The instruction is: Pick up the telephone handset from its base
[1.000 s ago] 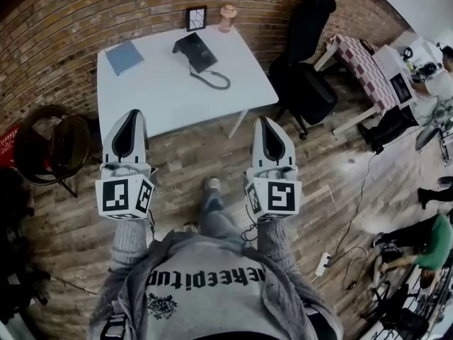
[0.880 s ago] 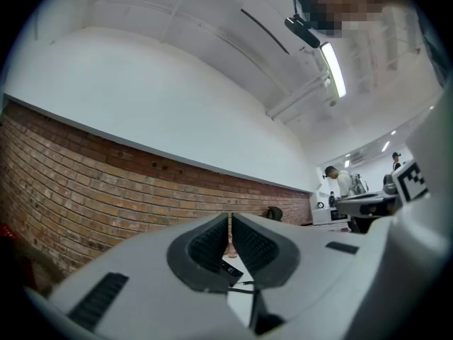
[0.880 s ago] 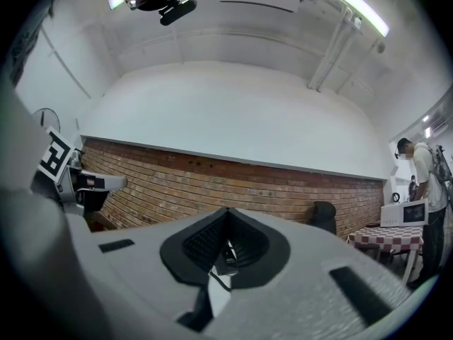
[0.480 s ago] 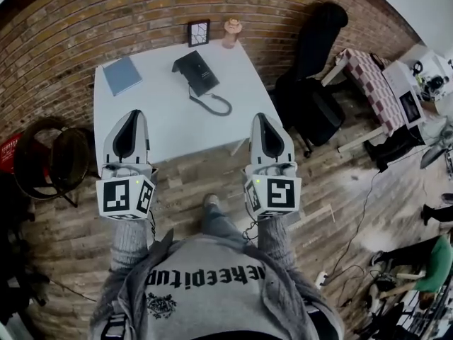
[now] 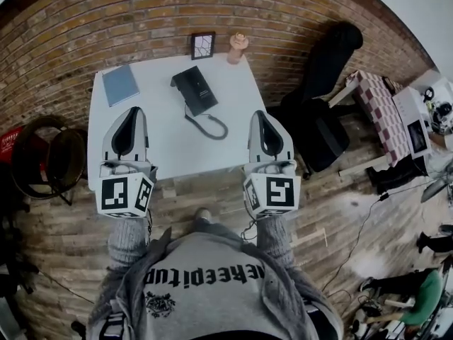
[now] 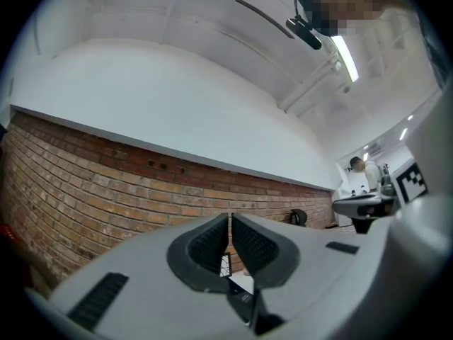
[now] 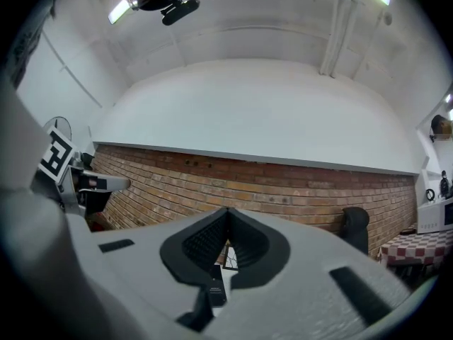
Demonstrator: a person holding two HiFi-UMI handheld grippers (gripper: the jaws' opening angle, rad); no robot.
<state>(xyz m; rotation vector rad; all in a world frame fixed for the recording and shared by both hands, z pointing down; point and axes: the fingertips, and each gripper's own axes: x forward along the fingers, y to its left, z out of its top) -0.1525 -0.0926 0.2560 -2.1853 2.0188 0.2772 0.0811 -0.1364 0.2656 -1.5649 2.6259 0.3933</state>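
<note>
A black telephone [image 5: 196, 89] lies on the white table [image 5: 159, 129] against the brick wall, its handset resting on the base and its coiled cord [image 5: 209, 125] trailing toward the table's front. My left gripper [image 5: 130, 117] hovers over the table's near left part, jaws shut and empty. My right gripper [image 5: 262, 121] hangs at the table's near right edge, also shut with nothing held. Both stay short of the phone. In the left gripper view [image 6: 230, 222] and the right gripper view [image 7: 227, 218] the pads meet, and a slice of the phone shows below them.
A blue book [image 5: 119, 85] lies at the table's far left. A small picture frame [image 5: 202, 45] and a terracotta ornament [image 5: 238, 47] stand at the back edge. A black office chair [image 5: 322, 98] sits right of the table, a round dark chair [image 5: 49, 154] left.
The table and phone have drawn nearer in the head view. Both grippers now reach over the table's front edge and stay shut.
</note>
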